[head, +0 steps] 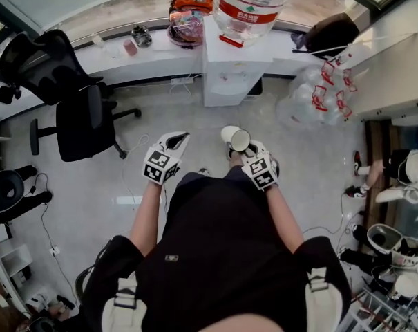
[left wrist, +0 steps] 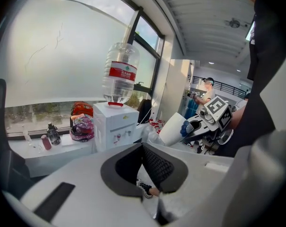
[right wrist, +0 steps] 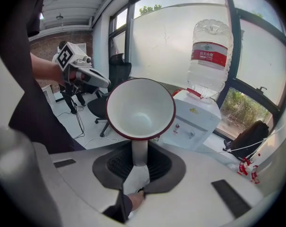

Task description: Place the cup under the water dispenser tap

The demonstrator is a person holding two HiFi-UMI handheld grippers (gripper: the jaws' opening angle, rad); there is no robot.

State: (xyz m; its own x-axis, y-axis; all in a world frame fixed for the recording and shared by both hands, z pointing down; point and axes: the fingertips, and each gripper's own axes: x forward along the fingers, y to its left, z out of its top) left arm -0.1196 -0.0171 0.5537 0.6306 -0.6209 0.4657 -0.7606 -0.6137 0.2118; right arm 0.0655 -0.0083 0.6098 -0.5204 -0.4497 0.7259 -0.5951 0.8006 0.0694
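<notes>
A white cup (head: 236, 138) with a red rim is held by its handle in my right gripper (head: 242, 151), in front of my body. In the right gripper view the cup (right wrist: 140, 109) lies tilted with its empty mouth toward the camera, and the right gripper (right wrist: 139, 160) is shut on the handle. The white water dispenser (head: 229, 75) with a large clear bottle (head: 253, 5) on top stands ahead against the window ledge. Its taps (right wrist: 181, 126) show on the front, well beyond the cup. My left gripper (head: 177, 140) is beside it, shut and empty (left wrist: 143, 148).
A black office chair (head: 77, 109) stands on the floor to the left. Bags and small bottles (head: 188, 19) sit on the ledge left of the dispenser. A clear sack of empty bottles (head: 319, 95) lies to its right. Cables run across the floor (head: 136, 151).
</notes>
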